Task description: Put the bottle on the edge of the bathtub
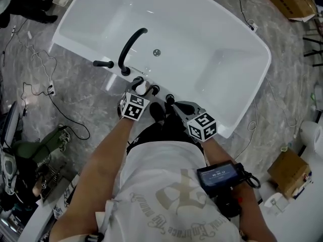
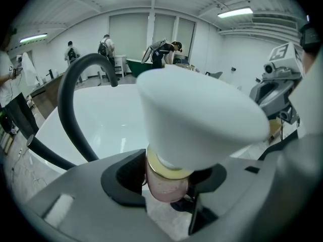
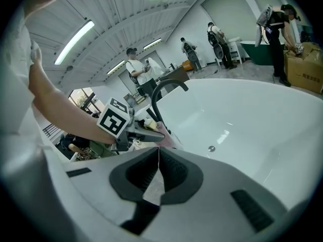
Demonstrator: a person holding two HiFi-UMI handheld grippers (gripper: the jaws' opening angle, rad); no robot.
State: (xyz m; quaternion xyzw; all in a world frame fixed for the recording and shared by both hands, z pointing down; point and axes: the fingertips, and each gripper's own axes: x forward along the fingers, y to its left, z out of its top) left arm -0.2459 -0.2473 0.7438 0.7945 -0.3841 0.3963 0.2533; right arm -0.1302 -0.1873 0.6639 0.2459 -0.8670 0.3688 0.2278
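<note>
One bottle point(image 2: 197, 120), clamped in our left gripper point(image 2: 169, 193), right gripper point(image 3: 157, 170) closed empty: we seat it upright on the bathtub rim point(image 1: 237, 120) before releasing.

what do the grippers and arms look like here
The left gripper and right gripper have grey shells, black ribbed fingers and a white cube with black square markers. Arms are bare below a white printed T-shirt; a black screen unit with cables sits by the right forearm.
</note>
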